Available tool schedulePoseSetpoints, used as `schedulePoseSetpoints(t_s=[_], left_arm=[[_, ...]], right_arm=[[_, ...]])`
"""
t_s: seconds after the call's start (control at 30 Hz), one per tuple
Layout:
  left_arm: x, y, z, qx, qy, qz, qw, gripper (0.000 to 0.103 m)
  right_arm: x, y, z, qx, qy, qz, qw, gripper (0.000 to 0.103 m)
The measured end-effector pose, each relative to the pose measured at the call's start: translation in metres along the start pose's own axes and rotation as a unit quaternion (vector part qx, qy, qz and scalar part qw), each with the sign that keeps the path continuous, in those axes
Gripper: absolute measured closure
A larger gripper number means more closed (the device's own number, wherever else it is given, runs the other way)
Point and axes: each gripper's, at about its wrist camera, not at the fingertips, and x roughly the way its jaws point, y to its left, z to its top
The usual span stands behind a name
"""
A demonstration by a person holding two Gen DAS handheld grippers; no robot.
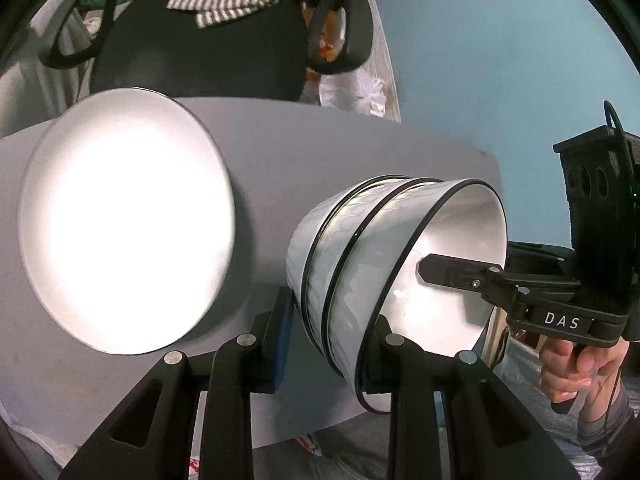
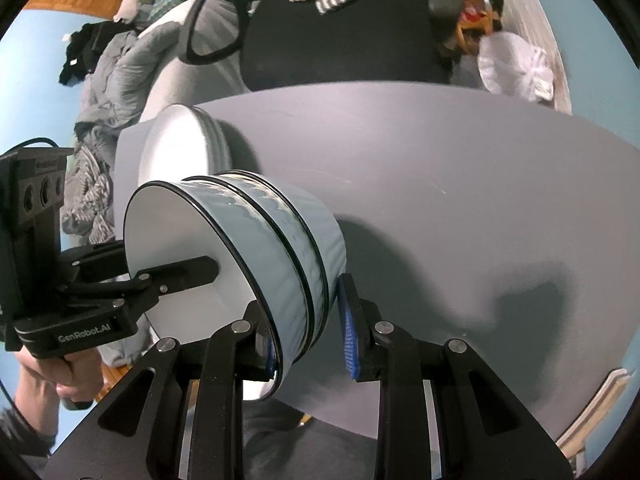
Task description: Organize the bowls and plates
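You've got a stack of three nested bowls (image 1: 384, 264) sitting mid-frame in both wrist views, tipped over sideways relative to the cameras, on the grey counter (image 1: 320, 152). Your left hand-held gripper (image 1: 326, 356) has its jaws spread around the stack's rim and wall, one blue pad on the outside, the other finger by the top bowl's rim. Your right hand-held gripper (image 2: 310, 340) straddles the stack too, one finger inside, one outside; can't tell if either is actually squeezing. The stack of white plates (image 1: 124, 220) sits just beside the bowls, at left in both frames.
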Motion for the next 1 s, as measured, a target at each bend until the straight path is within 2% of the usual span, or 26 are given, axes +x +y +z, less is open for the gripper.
schedulePoseSetpoints(t_s=[0.2,0.6,1.0], left_arm=[[-0.023,0.014,0.002,-0.005,-0.019,0.004,0.9998,0.077],[-0.057,0.08,0.013,-0.039,-0.036,0.01,0.9985,0.078],[-0.05,0.143,0.022,-0.08,-0.026,0.027,0.9961,0.078]], right_arm=[[-0.002,0.032,0.012,-0.022,-0.006,-0.004,1.0,0.078],[0.021,0.089,0.047,-0.062,-0.001,-0.007,0.998,0.078],[0.07,0.128,0.084,-0.087,0.028,-0.01,0.996,0.078]])
